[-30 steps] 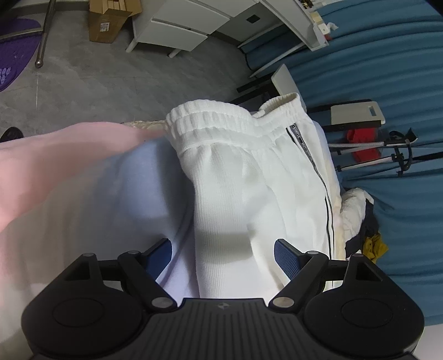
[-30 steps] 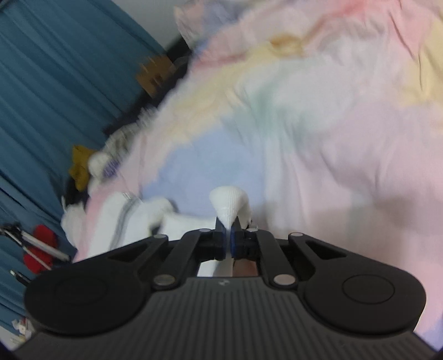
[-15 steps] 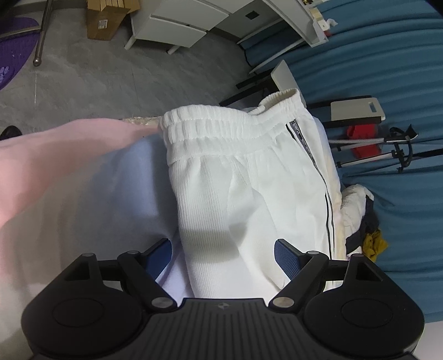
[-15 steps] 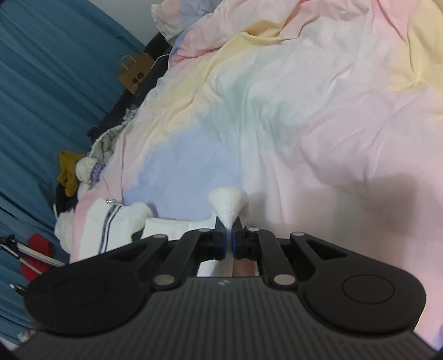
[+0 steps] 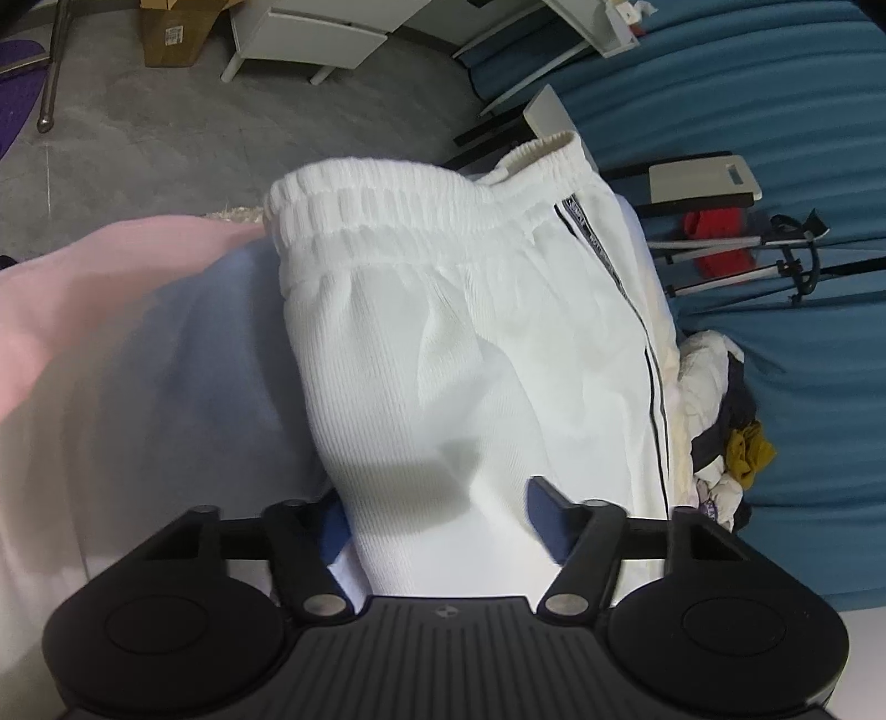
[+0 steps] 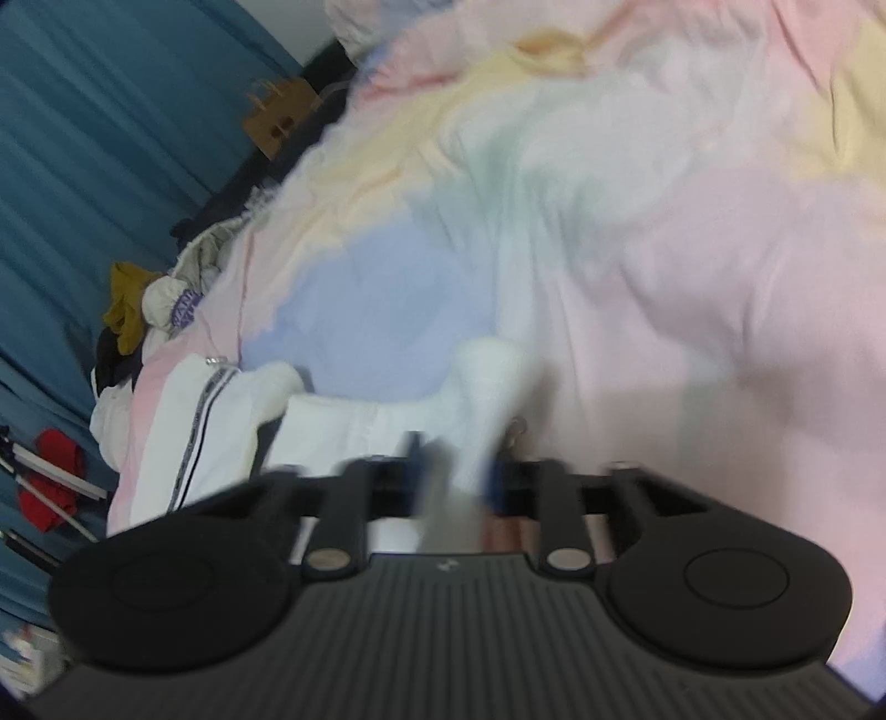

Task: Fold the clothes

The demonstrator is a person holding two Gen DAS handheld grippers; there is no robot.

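White ribbed trousers (image 5: 459,354) with an elastic waistband and a dark side stripe lie on a pastel bedsheet (image 5: 138,360). My left gripper (image 5: 437,515) is open, its blue pads on either side of the trouser fabric, without pinching it. In the right wrist view the same trousers (image 6: 221,421) lie at the lower left. A bunched white end of them (image 6: 487,382) stands between my right gripper's (image 6: 454,476) fingers. That view is motion-blurred; the jaws stand partly apart around the fabric.
A pile of other clothes (image 5: 725,437) lies at the bed's edge by the blue curtain (image 5: 803,111). A tripod and a red item (image 5: 714,243) stand there. White drawers (image 5: 310,33) and a cardboard box (image 5: 171,27) stand on the grey floor. A paper bag (image 6: 277,116) sits beyond the bed.
My right gripper's jaws, shut on the white fabric before, have parted, and the view has shifted with blur. The left gripper stays open over the trousers, slightly nearer.
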